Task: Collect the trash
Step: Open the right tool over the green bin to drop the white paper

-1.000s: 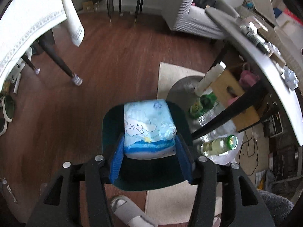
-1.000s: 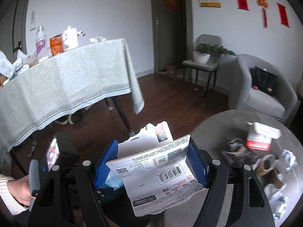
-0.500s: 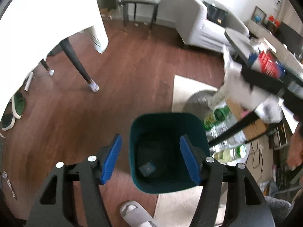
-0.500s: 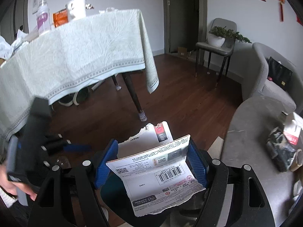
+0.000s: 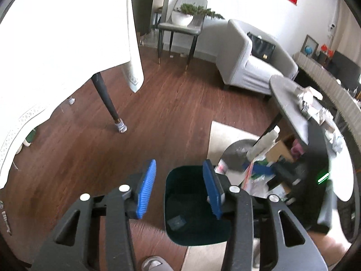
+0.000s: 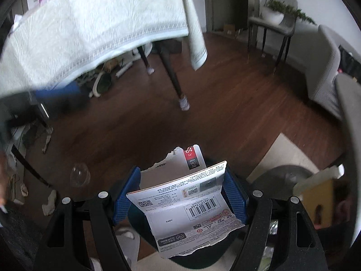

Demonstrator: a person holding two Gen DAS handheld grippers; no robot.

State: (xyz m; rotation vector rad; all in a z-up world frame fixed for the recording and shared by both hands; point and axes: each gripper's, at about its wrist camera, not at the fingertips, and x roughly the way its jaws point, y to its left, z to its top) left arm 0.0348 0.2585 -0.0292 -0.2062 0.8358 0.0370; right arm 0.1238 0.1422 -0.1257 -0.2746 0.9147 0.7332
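Torn packaging [image 6: 189, 205] in right gripper [image 6: 180, 194], perhaps cardboard.

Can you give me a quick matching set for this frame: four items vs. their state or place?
Items:
1. left tool
2. right tool
3. dark green trash bin
4. potted plant

States or places:
A. on the grey chair seat by the far wall
B. on the floor, open top, a small packet lying at its bottom
C. open, nothing between its blue pads
D. shut on a torn memory card package

Pairs: 1-C, 2-D, 3-B, 4-A
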